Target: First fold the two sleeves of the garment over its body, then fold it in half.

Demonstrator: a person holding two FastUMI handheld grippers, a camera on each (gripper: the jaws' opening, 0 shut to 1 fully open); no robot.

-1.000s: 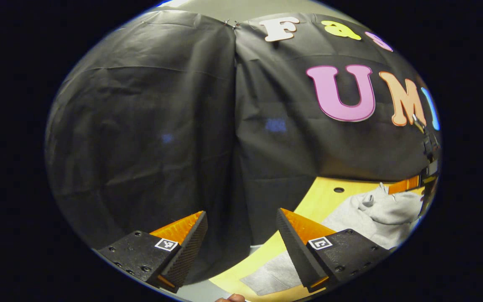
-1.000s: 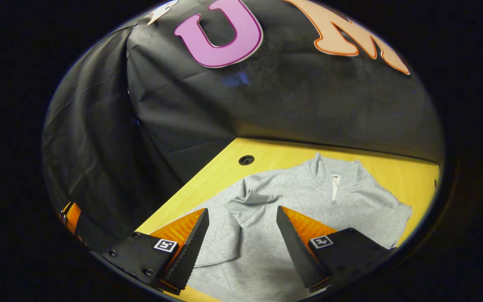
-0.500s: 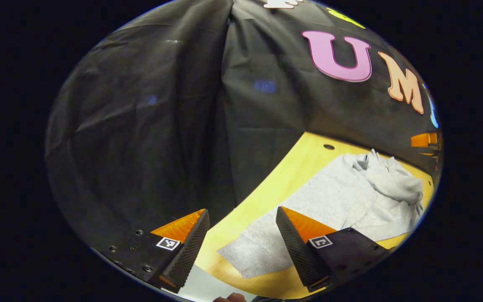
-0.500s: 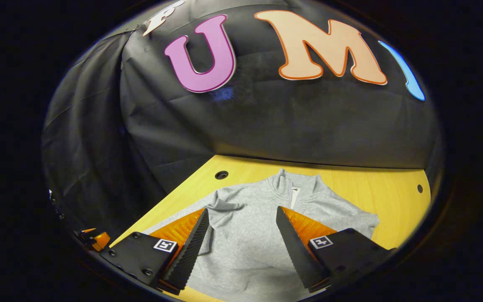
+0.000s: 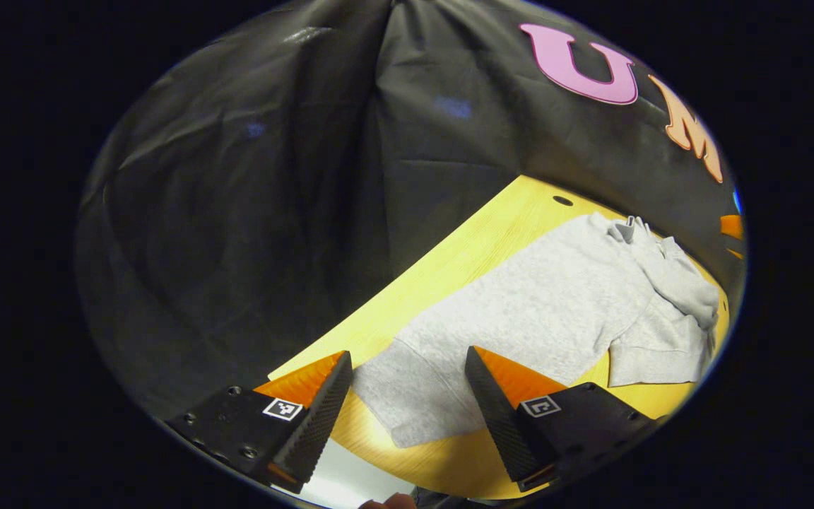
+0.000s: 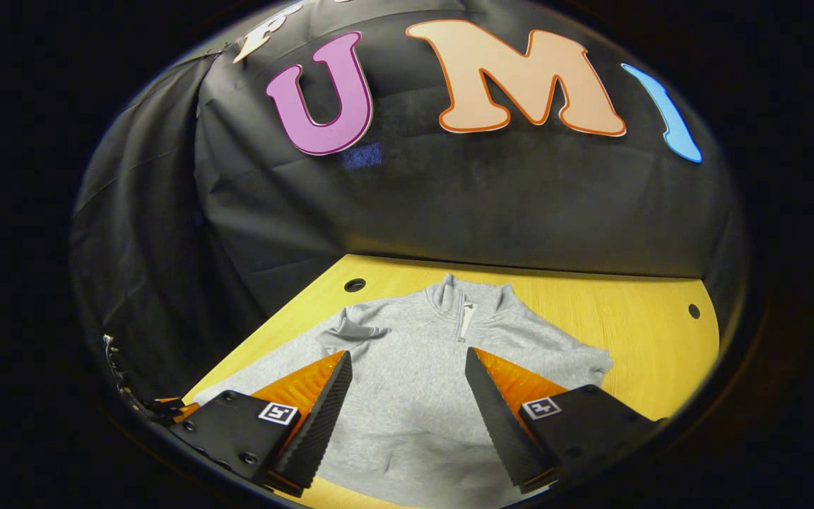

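The left gripper (image 5: 407,396) had swung down toward the garment (image 5: 541,318); both sets of jaws gaped wide, empty. Grabbing the bunched sleeve (image 6: 347,329) could drag extra layers.

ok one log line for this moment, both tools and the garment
left tool: open, above sleeve cuff | right tool: open, above body | grey sweatshirt: flat on yellow table | folds: not yet done

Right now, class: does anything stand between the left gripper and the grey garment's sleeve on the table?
Nothing visible does. The left gripper is open above the sleeve end of the garment, which lies flat on the yellow table with only bare tabletop around it.
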